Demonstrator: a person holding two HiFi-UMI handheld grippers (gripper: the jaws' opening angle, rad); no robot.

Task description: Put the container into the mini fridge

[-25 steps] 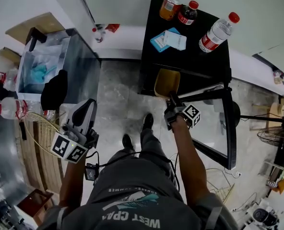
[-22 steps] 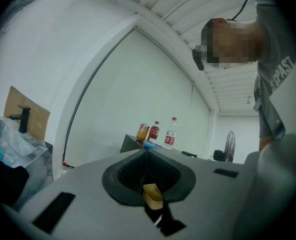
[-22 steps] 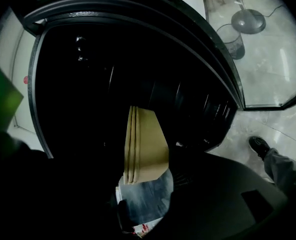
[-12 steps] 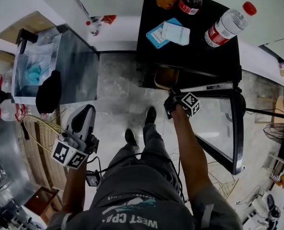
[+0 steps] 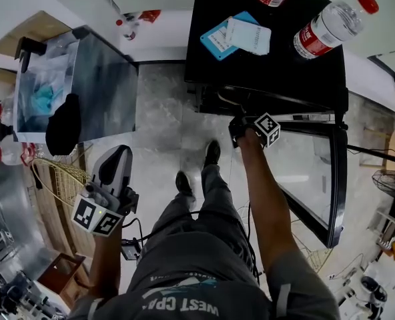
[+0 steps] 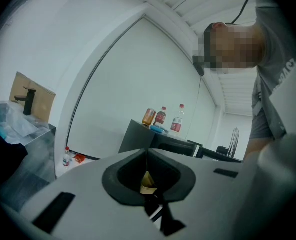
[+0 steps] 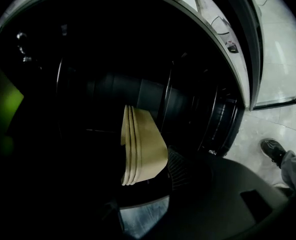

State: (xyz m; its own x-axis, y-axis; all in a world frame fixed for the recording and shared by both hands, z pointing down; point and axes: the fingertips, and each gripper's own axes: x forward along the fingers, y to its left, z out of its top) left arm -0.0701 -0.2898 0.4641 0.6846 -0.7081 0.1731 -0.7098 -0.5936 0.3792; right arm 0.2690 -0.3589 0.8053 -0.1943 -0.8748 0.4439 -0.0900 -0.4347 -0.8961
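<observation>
Since a second ago the right tongs [image 5: 240, 127] have dropped and pushed forward. The container [image 7: 140, 144], then out in front of the mini fridge [image 5: 251, 72], is now inside its dark cavity and hidden from the head view. The jaws have just closed a touch and clamp the tan container's wall. Placing looks nearly done; set-down and release remain. Whether it rests on a shelf, can't tell. Door [image 5: 314, 179] stands open. Left tongs [image 5: 115, 164] clenched, holding nothing, idle and slightly lower. Writing: shirt [image 5: 184, 307] print upside down, "WEST" legible. Red labels on the bottles [image 5: 331, 27] and the cards [image 5: 237, 37] are unreadable.
</observation>
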